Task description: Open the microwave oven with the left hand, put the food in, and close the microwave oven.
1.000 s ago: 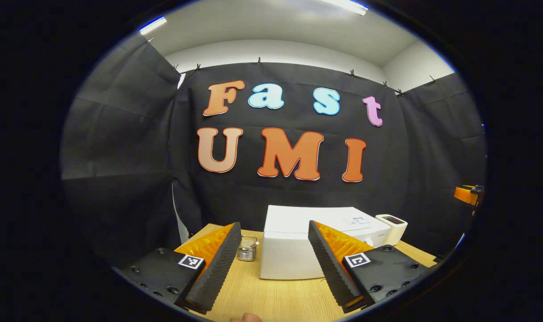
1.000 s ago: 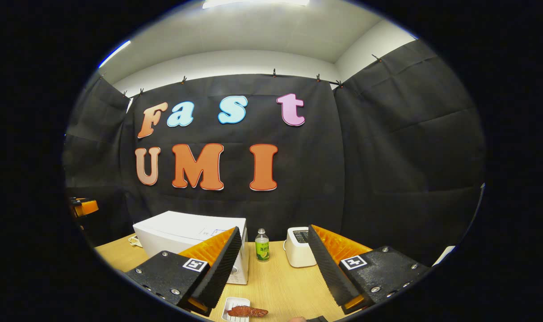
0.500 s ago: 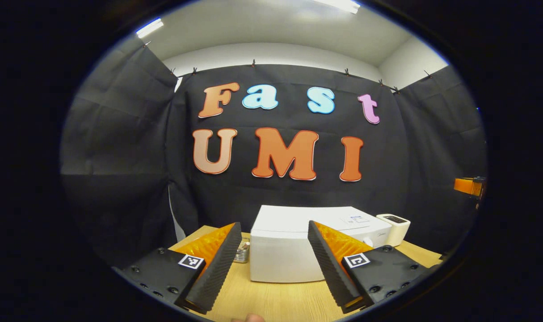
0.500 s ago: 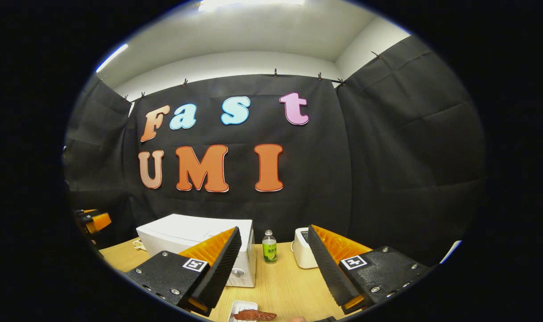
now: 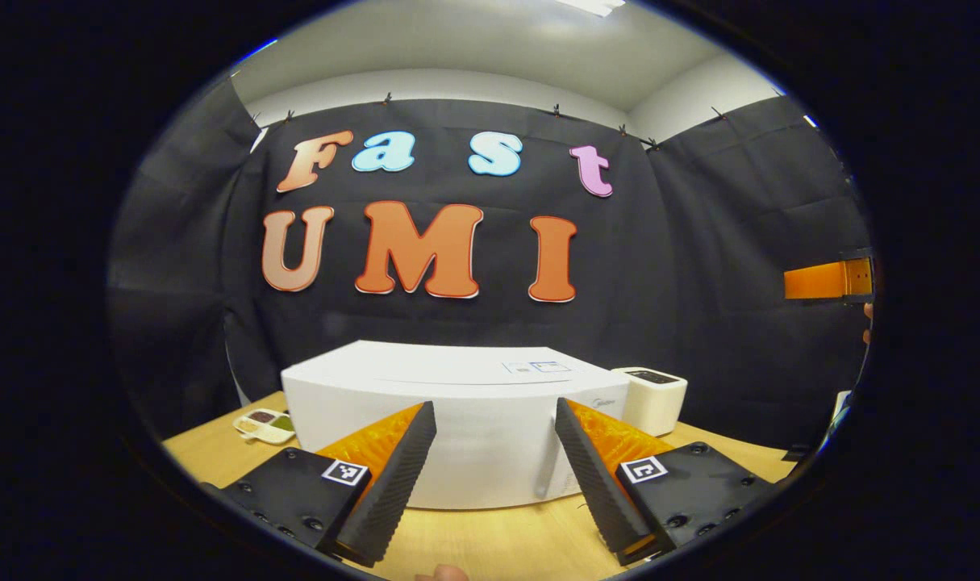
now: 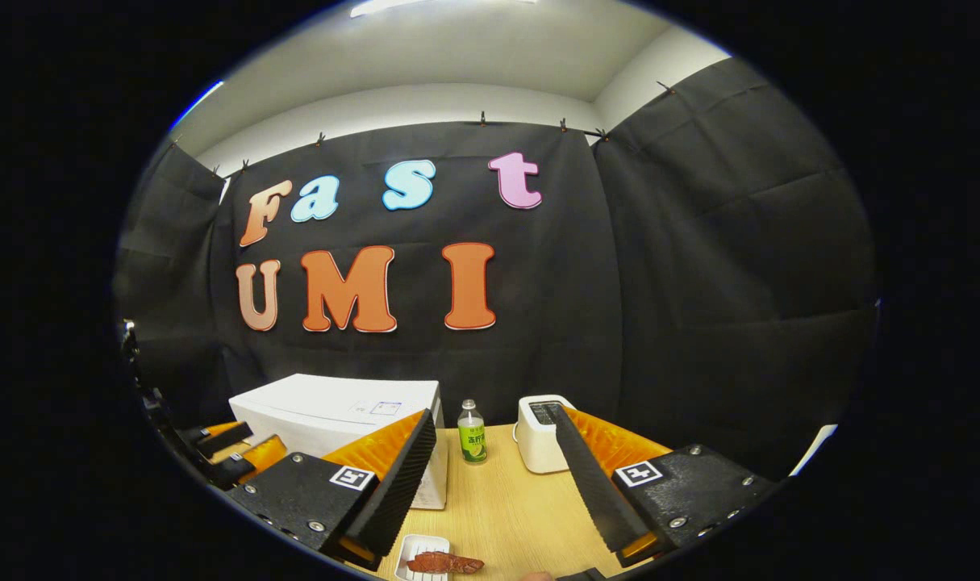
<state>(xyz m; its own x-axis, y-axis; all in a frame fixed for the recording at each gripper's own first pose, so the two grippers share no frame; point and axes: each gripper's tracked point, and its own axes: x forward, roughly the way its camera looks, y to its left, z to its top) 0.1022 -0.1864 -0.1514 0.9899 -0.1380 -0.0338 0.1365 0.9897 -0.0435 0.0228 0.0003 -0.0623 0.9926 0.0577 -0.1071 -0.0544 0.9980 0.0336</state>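
Left gripper view shows my left gripper (image 5: 490, 476) released, jaws wide apart, close before the white microwave oven (image 5: 457, 420), whose door is closed. On its top sits a small label (image 5: 538, 367), too small to read. Right gripper view shows my right gripper (image 6: 494, 484) also released, holding nothing, above the food (image 6: 445, 563) on a white tray (image 6: 415, 549); the green bottle (image 6: 471, 442) carries unreadable writing

Both tongs — left (image 5: 494, 476), right (image 6: 494, 484) — gape wide, gripping nothing.
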